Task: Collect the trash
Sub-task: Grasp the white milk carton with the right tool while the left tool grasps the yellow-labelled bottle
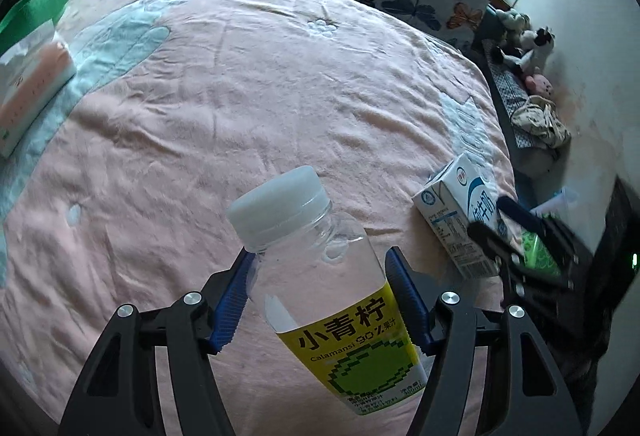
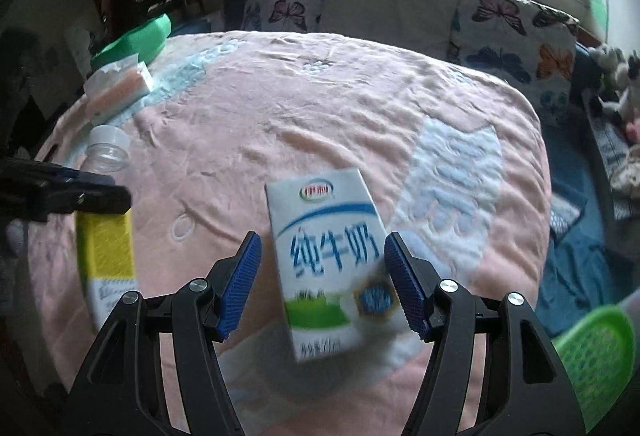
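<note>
A clear plastic bottle [image 1: 320,276] with a white cap and a yellow-green label sits between the blue pads of my left gripper [image 1: 320,260]. The pads touch both its sides, and it looks held above the pink bed cover [image 1: 240,95]. A white and blue milk carton [image 2: 324,260] stands between the pads of my right gripper [image 2: 320,248]. The right pad touches it; a small gap shows at the left pad. The carton [image 1: 460,215] and the right gripper [image 1: 520,236] show at the right of the left wrist view. The bottle [image 2: 106,203] shows at the left of the right wrist view.
A tissue pack [image 1: 28,87] lies at the bed's left edge, also in the right wrist view [image 2: 120,87]. Butterfly pillows [image 2: 508,31] line the headboard. A green mesh basket [image 2: 596,356] is at the lower right. Plush toys [image 1: 528,47] lie beside the wall.
</note>
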Action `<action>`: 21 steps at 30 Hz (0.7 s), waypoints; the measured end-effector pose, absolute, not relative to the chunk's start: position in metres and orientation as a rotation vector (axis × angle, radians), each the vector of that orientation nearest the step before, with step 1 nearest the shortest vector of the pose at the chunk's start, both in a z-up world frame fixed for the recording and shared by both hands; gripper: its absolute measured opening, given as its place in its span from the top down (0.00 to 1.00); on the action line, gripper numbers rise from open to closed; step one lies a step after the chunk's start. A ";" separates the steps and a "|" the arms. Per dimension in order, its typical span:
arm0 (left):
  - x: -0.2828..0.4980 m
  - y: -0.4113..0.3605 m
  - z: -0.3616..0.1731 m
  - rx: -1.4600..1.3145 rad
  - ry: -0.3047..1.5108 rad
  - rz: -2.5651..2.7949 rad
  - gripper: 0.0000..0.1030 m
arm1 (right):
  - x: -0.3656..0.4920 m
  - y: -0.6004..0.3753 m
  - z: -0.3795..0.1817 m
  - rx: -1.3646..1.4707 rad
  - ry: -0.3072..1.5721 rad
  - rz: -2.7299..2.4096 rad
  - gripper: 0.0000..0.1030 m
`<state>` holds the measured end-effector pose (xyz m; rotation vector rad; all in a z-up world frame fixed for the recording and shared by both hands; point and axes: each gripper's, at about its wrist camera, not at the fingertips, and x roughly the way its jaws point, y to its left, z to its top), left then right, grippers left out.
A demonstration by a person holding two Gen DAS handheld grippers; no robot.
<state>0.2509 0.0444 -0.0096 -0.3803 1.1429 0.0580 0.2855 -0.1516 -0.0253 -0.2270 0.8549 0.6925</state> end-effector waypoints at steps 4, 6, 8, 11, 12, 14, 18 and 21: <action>0.252 0.045 -0.011 -0.366 1.145 0.030 0.38 | 0.297 -0.144 -0.027 -0.258 0.873 0.708 0.37; 0.252 0.045 -0.011 -0.361 1.145 0.024 0.38 | 0.304 -0.140 -0.029 -0.267 0.889 0.726 0.37; 0.253 0.047 -0.013 -0.364 1.148 0.019 0.38 | 0.307 -0.136 -0.030 -0.274 0.900 0.750 0.36; 0.254 0.048 -0.017 -0.363 1.151 0.009 0.38 | 0.311 -0.129 -0.030 -0.298 0.903 0.761 0.35; 0.254 0.048 -0.017 -0.363 1.152 0.009 0.38 | 0.312 -0.126 -0.032 -0.309 0.908 0.765 0.35; 0.255 0.049 -0.018 -0.370 1.154 0.006 0.38 | 0.312 -0.120 -0.036 -0.331 0.907 0.764 0.34; 0.255 0.050 -0.018 -0.366 1.154 0.003 0.38 | 0.312 -0.114 -0.039 -0.360 0.890 0.738 0.37; 0.254 0.050 -0.017 -0.363 1.150 0.002 0.38 | 0.308 -0.115 -0.035 -0.365 0.881 0.719 0.37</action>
